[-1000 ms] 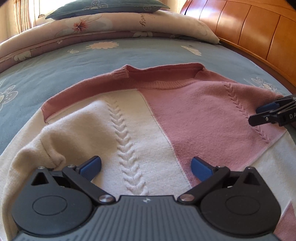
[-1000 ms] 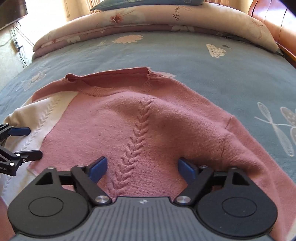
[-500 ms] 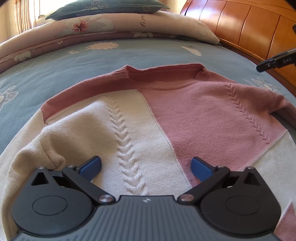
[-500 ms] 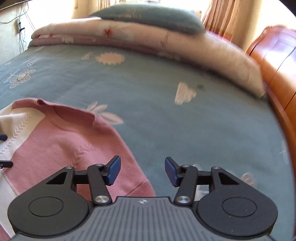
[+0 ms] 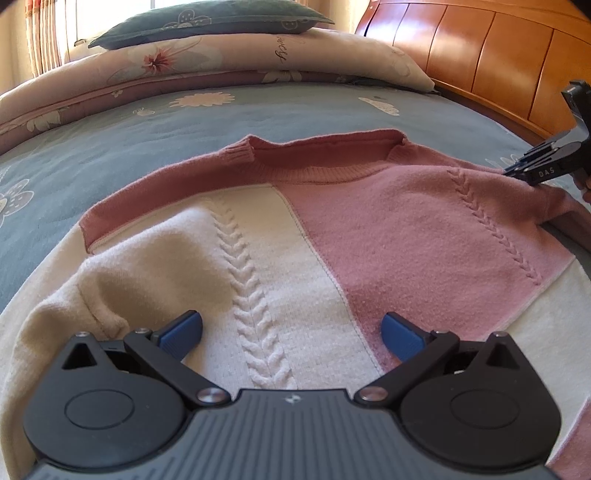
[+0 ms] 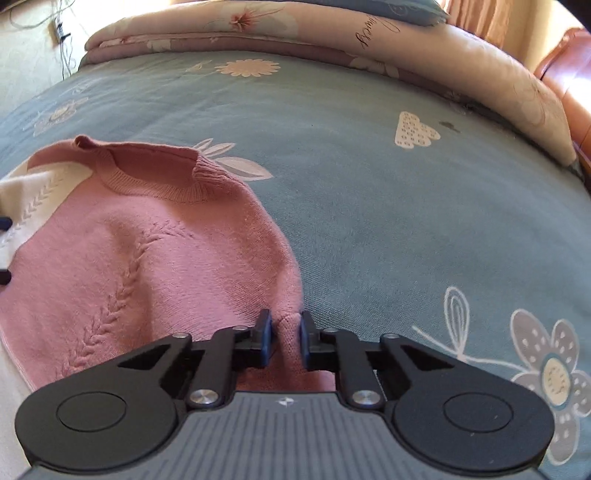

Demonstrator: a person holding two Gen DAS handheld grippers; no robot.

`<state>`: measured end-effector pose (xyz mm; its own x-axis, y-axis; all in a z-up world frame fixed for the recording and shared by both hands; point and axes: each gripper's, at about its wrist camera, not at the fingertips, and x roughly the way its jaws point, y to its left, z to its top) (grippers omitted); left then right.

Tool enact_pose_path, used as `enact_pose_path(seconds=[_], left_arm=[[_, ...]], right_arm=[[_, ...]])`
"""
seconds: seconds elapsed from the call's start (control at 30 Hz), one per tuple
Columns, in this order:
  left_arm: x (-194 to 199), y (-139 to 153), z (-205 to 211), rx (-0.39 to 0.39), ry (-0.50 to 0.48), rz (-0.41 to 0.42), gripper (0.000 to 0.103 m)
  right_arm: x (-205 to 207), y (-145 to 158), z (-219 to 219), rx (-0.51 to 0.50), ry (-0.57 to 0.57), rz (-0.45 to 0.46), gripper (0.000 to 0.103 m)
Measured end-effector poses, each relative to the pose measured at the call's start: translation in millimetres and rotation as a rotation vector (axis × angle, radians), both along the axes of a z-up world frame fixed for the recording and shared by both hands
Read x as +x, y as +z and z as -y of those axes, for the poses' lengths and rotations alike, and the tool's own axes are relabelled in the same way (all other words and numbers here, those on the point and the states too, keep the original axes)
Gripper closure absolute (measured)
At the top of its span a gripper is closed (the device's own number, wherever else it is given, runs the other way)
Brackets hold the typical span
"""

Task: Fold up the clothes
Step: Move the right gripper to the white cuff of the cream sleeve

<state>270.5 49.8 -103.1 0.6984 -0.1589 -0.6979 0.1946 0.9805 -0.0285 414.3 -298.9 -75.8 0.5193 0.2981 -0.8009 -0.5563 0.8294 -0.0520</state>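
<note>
A pink and cream cable-knit sweater (image 5: 369,229) lies flat, front up, on the bed, collar toward the pillows. My left gripper (image 5: 291,328) hovers open over its cream part, with nothing between the blue pads. In the right wrist view my right gripper (image 6: 285,332) is at the sweater's (image 6: 147,258) right shoulder edge. Its jaws are closing, and the pads pinch a raised fold of pink knit between them. The left wrist view shows the right gripper (image 5: 517,171) at the far right, its tip on that shoulder.
The blue flowered bedspread (image 6: 369,184) stretches bare to the right of the sweater. A folded floral quilt (image 5: 221,55) with a dark pillow (image 5: 207,22) on top lies at the back. The wooden headboard (image 5: 480,55) runs along the right side.
My right gripper moved from the sweater's front to its right shoulder edge and its jaws came together on a fold of pink knit. The left gripper stayed still and open.
</note>
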Motion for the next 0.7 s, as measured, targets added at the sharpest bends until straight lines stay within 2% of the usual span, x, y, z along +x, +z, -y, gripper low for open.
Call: enact_pose_path(seconds=[0.23,0.37,0.43,0.5,0.53,0.6,0.7], left_arm=[[0,0,-1,-0.001,-0.002,0.0,0.001],[-1,0,-1,-0.001,-0.004,0.0,0.001],[-1,0,-1,-0.001,-0.004,0.0,0.001],[-1,0,-1,-0.001,-0.005,0.001,0.001],[-1,0,-1,-0.001,-0.006,0.002,0.001],[-2,0,-2,-0.002,-0.008,0.002,0.001],[-2,0,-3,-0.003,-0.009,0.001,0.001]], right_arm=[[5,15,-9,-0.121,-0.04,0.143,0.088],[17,3,-19,-0.199,-0.062,0.199,0.088],[23,-9,-21,-0.217,-0.066,0.189,0.088],[28,-20,-24,-0.233,-0.071,0.179,0.085],[27,-17,-22,-0.219,-0.084,0.179,0.084],[25,-11,-18,-0.193,-0.111,0.179,0.073],[12,9,-10,-0.175,-0.139,0.208,0.07]])
